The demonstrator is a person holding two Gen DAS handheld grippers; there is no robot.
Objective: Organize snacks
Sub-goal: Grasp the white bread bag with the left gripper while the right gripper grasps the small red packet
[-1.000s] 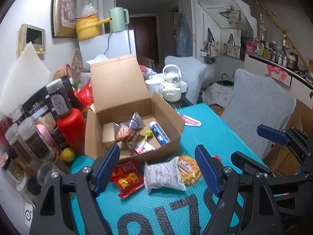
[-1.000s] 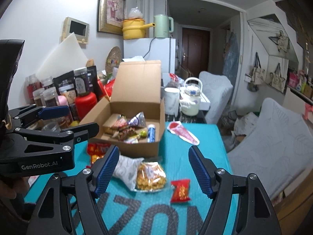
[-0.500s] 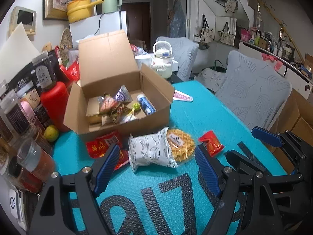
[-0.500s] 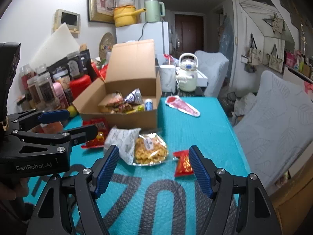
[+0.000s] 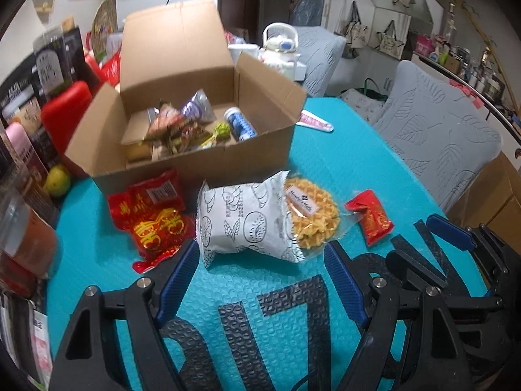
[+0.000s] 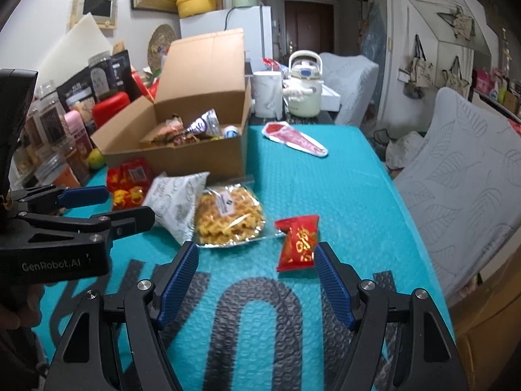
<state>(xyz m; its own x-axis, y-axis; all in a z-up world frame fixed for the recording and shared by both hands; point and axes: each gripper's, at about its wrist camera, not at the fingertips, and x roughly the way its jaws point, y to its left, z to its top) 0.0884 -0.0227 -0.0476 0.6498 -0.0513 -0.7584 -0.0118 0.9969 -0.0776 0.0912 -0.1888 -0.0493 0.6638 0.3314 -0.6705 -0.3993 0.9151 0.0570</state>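
An open cardboard box (image 5: 202, 159) (image 6: 182, 159) with several snacks inside stands on the teal mat. In front of it lie a red packet (image 5: 149, 218) (image 6: 128, 184), a white printed bag (image 5: 242, 223) (image 6: 177, 197), a clear bag of yellow crisps (image 5: 314, 218) (image 6: 229, 216) and a small red packet (image 5: 369, 216) (image 6: 299, 242). My left gripper (image 5: 262, 262) is open just short of the white bag. My right gripper (image 6: 257, 260) is open too, its right finger beside the small red packet. A pink wrapper (image 6: 294, 138) lies further back.
Jars, bottles and a red canister (image 5: 63, 120) crowd the left edge, with a lime (image 5: 58, 181) beside the box. A white mug (image 6: 267, 93) and a cream kettle (image 6: 304, 88) stand behind it. A grey cushioned chair (image 6: 462, 169) is off the right side.
Both grippers have sunk toward the mat and tipped downward. The loose packets now sit closer to the fingertips. Neither gripper has changed its opening.
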